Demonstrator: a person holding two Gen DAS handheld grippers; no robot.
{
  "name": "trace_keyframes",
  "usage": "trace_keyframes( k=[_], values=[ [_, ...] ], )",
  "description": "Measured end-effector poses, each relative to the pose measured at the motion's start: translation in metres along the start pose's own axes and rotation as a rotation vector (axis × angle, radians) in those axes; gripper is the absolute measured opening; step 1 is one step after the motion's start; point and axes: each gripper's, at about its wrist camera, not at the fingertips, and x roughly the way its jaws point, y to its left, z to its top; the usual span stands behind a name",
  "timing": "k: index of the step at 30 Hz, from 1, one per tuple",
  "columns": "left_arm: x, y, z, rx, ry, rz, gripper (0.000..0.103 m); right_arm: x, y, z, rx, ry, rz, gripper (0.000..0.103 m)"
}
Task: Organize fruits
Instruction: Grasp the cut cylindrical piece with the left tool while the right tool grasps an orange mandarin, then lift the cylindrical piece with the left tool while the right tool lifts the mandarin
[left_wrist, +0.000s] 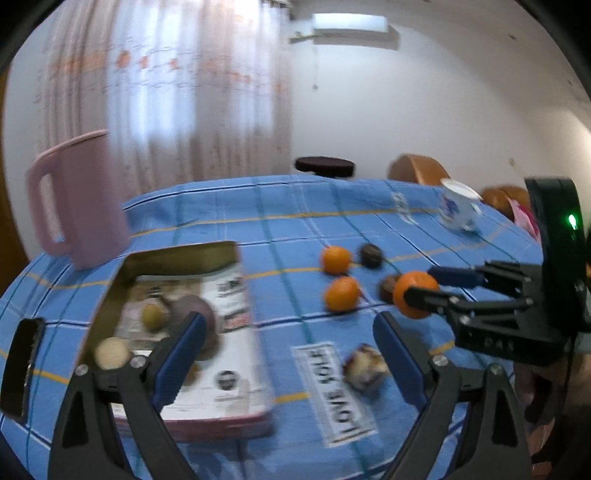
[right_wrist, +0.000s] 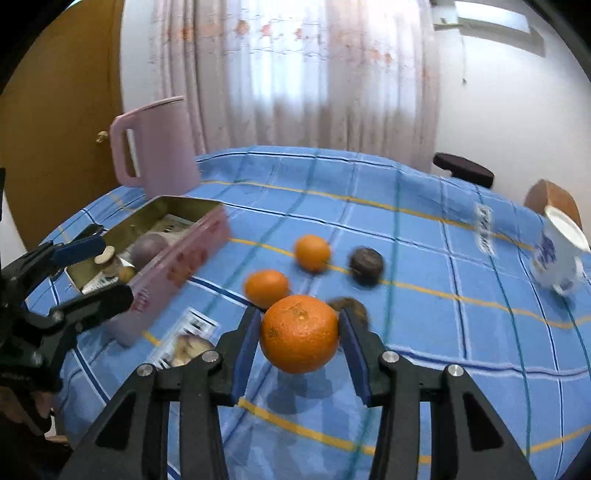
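My right gripper (right_wrist: 300, 332) is shut on an orange (right_wrist: 299, 333) and holds it above the blue cloth; it also shows in the left wrist view (left_wrist: 415, 294). Two more oranges (right_wrist: 312, 253) (right_wrist: 266, 288) and two dark round fruits (right_wrist: 365, 266) (right_wrist: 349, 306) lie on the cloth behind it. A pink tin box (left_wrist: 184, 332) holds a purple fruit (left_wrist: 194, 314) and small pale fruits (left_wrist: 153, 315). My left gripper (left_wrist: 291, 350) is open and empty above the box's right edge. A wrapped brownish item (left_wrist: 365, 369) lies near it.
A pink jug (right_wrist: 155, 144) stands behind the box. A white and blue cup (right_wrist: 557, 254) stands at the table's far right. A dark stool (right_wrist: 463, 170) and brown chairs (left_wrist: 417, 170) are beyond the table. A dark phone (left_wrist: 20, 369) lies at the left edge.
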Motion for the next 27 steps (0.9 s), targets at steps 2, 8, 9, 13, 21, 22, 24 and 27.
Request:
trace_keyframes(
  k=[2, 8, 9, 13, 21, 22, 24, 27],
  values=[
    [0.004, -0.014, -0.001, 0.034, 0.015, -0.023, 0.089, -0.003, -0.009, -0.005, 0.013, -0.001, -0.015, 0.046],
    [0.022, -0.043, -0.005, 0.112, 0.088, -0.066, 0.072, -0.006, -0.021, -0.011, 0.047, -0.016, 0.0, 0.046],
    [0.024, -0.045, -0.006, 0.116, 0.099, -0.071, 0.072, -0.007, -0.02, -0.011, 0.044, -0.017, -0.002, 0.046],
    [0.038, -0.049, -0.008, 0.115, 0.16, -0.091, 0.056, -0.007, -0.019, -0.012, 0.041, -0.016, 0.011, 0.046],
    [0.046, -0.045, -0.01, 0.084, 0.194, -0.102, 0.041, -0.006, -0.023, -0.012, 0.061, -0.013, 0.035, 0.046],
    [0.046, -0.043, -0.01, 0.076, 0.191, -0.107, 0.041, -0.006, -0.023, -0.013, 0.065, -0.017, 0.036, 0.046],
    [0.044, -0.041, -0.01, 0.063, 0.18, -0.116, 0.041, -0.008, -0.025, -0.013, 0.072, -0.024, 0.036, 0.046],
    [0.037, -0.038, -0.006, 0.044, 0.137, -0.119, 0.041, -0.01, -0.025, -0.013, 0.073, -0.036, 0.037, 0.046]
  ],
)
